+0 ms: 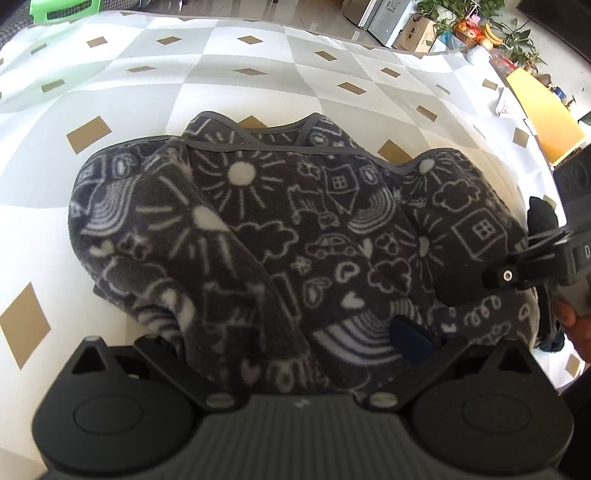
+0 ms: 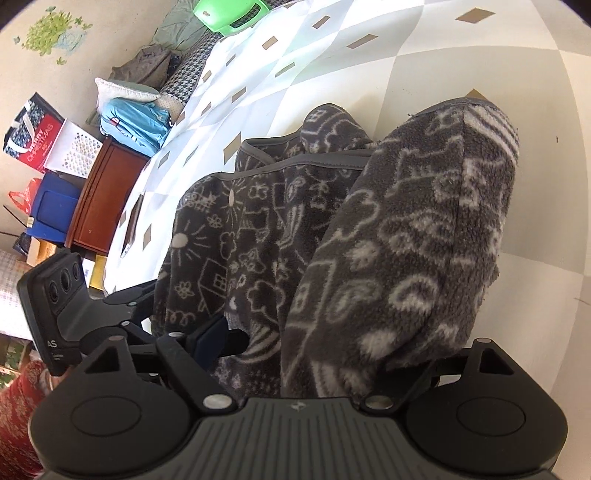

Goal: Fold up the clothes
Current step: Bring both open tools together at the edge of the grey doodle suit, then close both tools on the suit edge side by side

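Left tool body fills 6 o'clock of the left wrist view, both finger arms spread wide with the fleece garment bunched up between them. One blue pad shows at 5 o'clock, pressed into the fabric; the other fingertip is buried under fleece, so can't tell if it's actually pinching. Garment is dark grey with white doodle print (suns, houses, clouds, rainbows), grey binding along the far edge, lying in a loose heap at frame centre on the checked cover, white/grey diamonds with tan lozenges. Right tool comes in from 3 o'clock, black finger tip down on the fleece; its own finger spacing isn't readable from here. Green stool at 11 o'clock, plants and fruit at 1 o'clock, yellow board at 2 o'clock.

Right wrist view: right tool body at 6 o'clock, arms also spread, a thick fold of the fleece garment rising between them from 6 toward 1 o'clock. Fingertips hidden in fabric, grip can't be confirmed. Rest of the garment lies flatter toward 9 o'clock on the checked cover. Left tool sits at 8 o'clock, blue pad against the garment's near edge. Wooden cabinet at 9 o'clock, blue folded clothes at 10 o'clock, green stool at 12.
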The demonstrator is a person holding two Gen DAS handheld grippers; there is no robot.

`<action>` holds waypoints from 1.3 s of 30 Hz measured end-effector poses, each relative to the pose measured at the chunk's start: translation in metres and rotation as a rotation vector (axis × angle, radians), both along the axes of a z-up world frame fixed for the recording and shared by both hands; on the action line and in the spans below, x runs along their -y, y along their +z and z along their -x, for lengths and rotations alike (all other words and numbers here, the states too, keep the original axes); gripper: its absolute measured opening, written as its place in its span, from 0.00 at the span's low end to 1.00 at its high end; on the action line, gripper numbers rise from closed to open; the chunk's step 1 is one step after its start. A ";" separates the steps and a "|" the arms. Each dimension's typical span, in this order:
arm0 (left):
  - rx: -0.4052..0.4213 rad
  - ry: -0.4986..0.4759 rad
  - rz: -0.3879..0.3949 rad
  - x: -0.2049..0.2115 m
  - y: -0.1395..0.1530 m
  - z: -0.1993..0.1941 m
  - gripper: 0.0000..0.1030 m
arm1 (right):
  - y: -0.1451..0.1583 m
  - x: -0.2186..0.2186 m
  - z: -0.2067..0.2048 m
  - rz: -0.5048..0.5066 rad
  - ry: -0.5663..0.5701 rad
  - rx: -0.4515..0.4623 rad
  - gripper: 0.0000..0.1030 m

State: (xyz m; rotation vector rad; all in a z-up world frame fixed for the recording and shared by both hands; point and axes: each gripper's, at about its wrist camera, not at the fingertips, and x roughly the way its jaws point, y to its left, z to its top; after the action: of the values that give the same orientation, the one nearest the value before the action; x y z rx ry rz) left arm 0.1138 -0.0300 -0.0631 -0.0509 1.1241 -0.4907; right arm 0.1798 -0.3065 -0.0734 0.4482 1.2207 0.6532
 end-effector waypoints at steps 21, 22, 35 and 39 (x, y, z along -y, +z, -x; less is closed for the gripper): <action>0.078 0.152 0.032 -0.020 0.022 -0.006 0.40 | 0.024 -0.004 0.002 0.116 -0.048 0.133 0.41; 0.074 0.150 0.011 -0.019 0.020 -0.006 0.40 | 0.026 -0.004 0.002 0.115 -0.049 0.140 0.41; 0.042 0.140 -0.051 -0.010 -0.001 -0.015 0.72 | 0.011 0.003 0.002 0.160 -0.110 0.078 0.53; 0.048 0.128 -0.048 -0.007 -0.002 -0.016 0.77 | 0.008 0.006 0.003 0.132 -0.123 0.073 0.57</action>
State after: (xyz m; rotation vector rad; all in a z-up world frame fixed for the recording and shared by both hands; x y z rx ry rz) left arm 0.1300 -0.0228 -0.0648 -0.0684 1.0774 -0.3486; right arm 0.1769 -0.3122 -0.0651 0.3829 1.1496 0.4766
